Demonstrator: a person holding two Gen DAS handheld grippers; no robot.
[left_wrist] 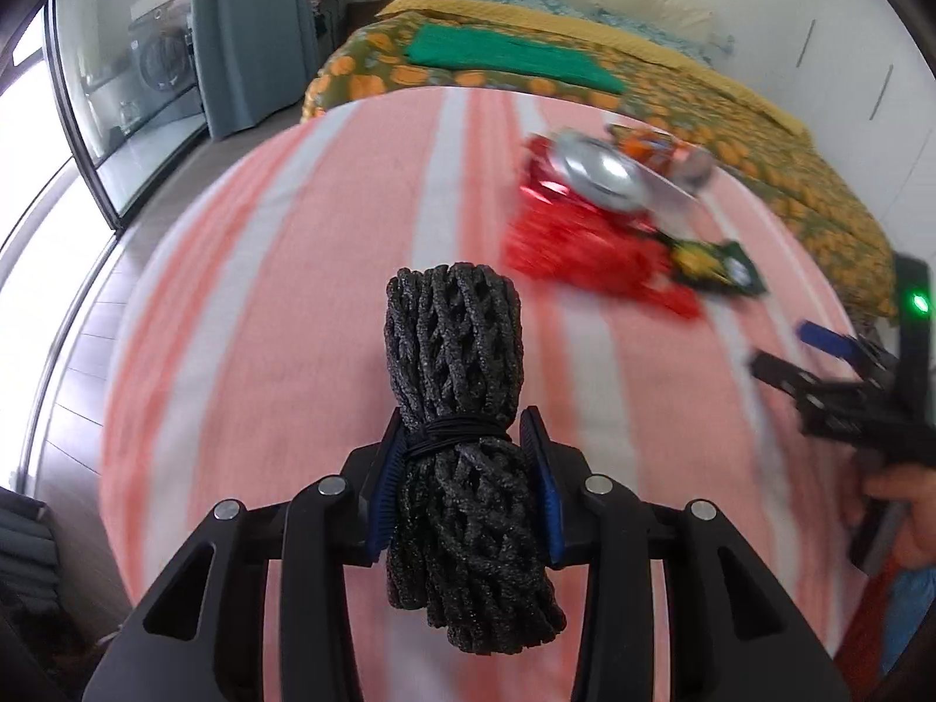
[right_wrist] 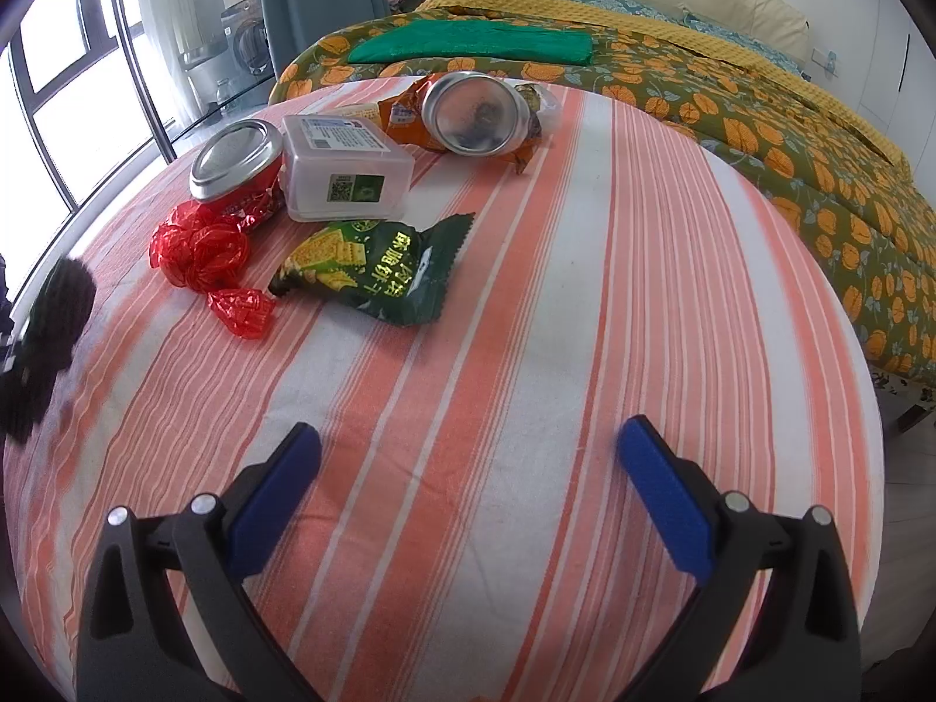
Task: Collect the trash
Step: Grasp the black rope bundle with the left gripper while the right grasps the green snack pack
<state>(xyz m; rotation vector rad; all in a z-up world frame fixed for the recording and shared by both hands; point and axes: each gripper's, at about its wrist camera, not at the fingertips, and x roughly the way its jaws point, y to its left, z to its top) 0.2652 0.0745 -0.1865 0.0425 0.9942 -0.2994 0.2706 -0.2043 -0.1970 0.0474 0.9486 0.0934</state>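
Note:
A black foam-net bundle [left_wrist: 456, 351], tied round its middle with a black band, sits between the blue pads of my left gripper [left_wrist: 462, 427], which is shut on it above the striped cloth. In the right wrist view the bundle [right_wrist: 58, 304] is a dark blur at the left edge. My right gripper [right_wrist: 468, 433] stands open over bare cloth with nothing between its fingers. Ahead of it lie a green snack packet [right_wrist: 374, 269], red cellophane [right_wrist: 202, 251], a red can [right_wrist: 234, 167], a clear plastic box [right_wrist: 345, 169], an orange wrapper [right_wrist: 403, 114] and a silver can [right_wrist: 474, 111] on its side.
The table [right_wrist: 585, 292] wears a pink and white striped cloth. Behind it is a bed with an orange-flowered cover [right_wrist: 760, 134] and a folded green cloth [right_wrist: 468, 41]. Glass doors [right_wrist: 70, 88] run along the left. A hand [left_wrist: 901, 503] holds the right gripper [left_wrist: 790, 351].

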